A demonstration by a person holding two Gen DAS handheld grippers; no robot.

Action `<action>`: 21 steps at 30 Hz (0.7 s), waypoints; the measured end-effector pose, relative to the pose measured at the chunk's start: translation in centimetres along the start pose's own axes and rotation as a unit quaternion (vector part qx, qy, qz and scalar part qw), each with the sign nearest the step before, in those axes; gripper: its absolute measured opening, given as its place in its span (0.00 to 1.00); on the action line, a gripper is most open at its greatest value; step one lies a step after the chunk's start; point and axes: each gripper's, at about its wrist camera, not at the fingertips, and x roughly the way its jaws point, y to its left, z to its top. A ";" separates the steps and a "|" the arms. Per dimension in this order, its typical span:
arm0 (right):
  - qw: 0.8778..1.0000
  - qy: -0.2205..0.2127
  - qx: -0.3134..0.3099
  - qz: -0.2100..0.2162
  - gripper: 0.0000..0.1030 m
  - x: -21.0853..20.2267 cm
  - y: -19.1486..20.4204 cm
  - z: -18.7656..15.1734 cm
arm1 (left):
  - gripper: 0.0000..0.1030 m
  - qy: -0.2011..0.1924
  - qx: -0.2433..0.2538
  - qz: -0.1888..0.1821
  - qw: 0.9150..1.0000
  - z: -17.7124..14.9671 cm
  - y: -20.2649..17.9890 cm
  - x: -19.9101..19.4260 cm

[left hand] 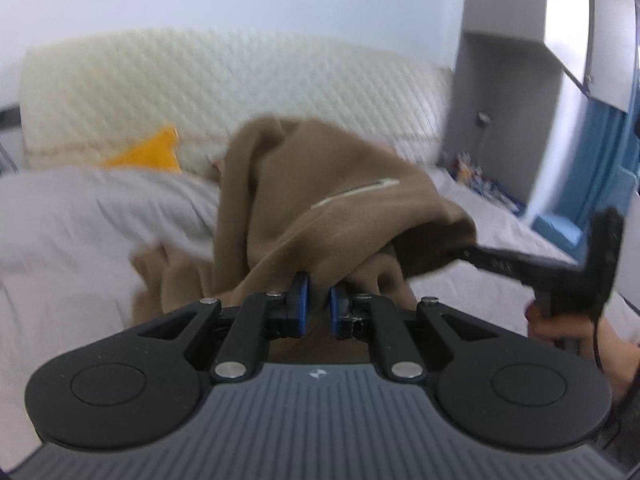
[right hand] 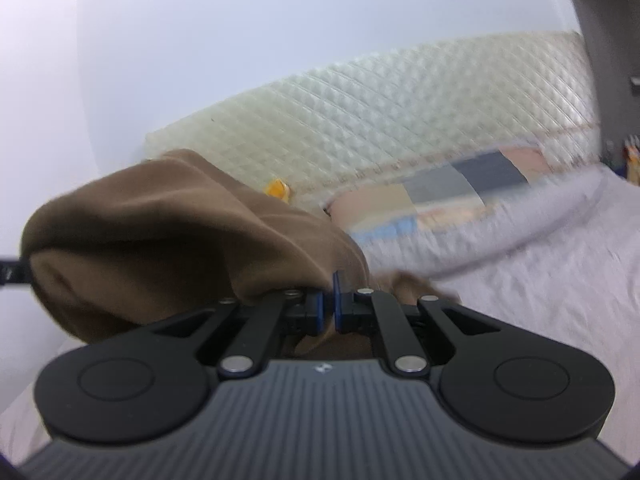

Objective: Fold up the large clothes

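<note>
Both grippers pinch the soft brown fleece garment [left hand: 320,200] above the grey-sheeted bed [left hand: 80,216].

You hold limp, light cloth that sags and bunches (take hems, not bulk): the left gripper [left hand: 319,300] and right gripper [right hand: 328,300] each have narrow jaws clamped on a fold, both pointing slightly downward toward the quilted cream headboard [right hand: 400,120].

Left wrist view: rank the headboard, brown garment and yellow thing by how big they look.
1. Headboard, spanning most of the frame.
2. Brown garment; it hangs near the camera, so it looks bigger than it may be.
3. Yellow thing, clearly smallest.
</note>
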 end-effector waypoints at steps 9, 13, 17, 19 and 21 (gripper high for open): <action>0.987 0.113 0.074 -0.084 0.07 -0.6 -2.8 -10.6 | 0.13 0.117 -0.032 0.058 0.991 -10.3 -2.1 6.6; 0.976 0.162 0.094 -0.112 0.06 0.8 -4.0 -12.4 | 0.13 0.129 -0.076 0.056 0.987 -12.5 -1.3 7.8; 0.973 0.171 0.123 -0.099 0.06 1.1 -5.2 -12.5 | 0.16 0.114 -0.066 0.059 0.990 -13.2 -1.7 7.1; 0.972 0.176 0.116 -0.099 0.07 1.1 -5.3 -12.6 | 0.37 0.116 -0.078 0.060 0.988 -13.3 -1.2 6.5; 0.971 0.181 0.122 -0.097 0.09 0.6 -5.0 -12.4 | 0.55 0.120 -0.100 0.061 0.986 -13.2 -0.7 5.9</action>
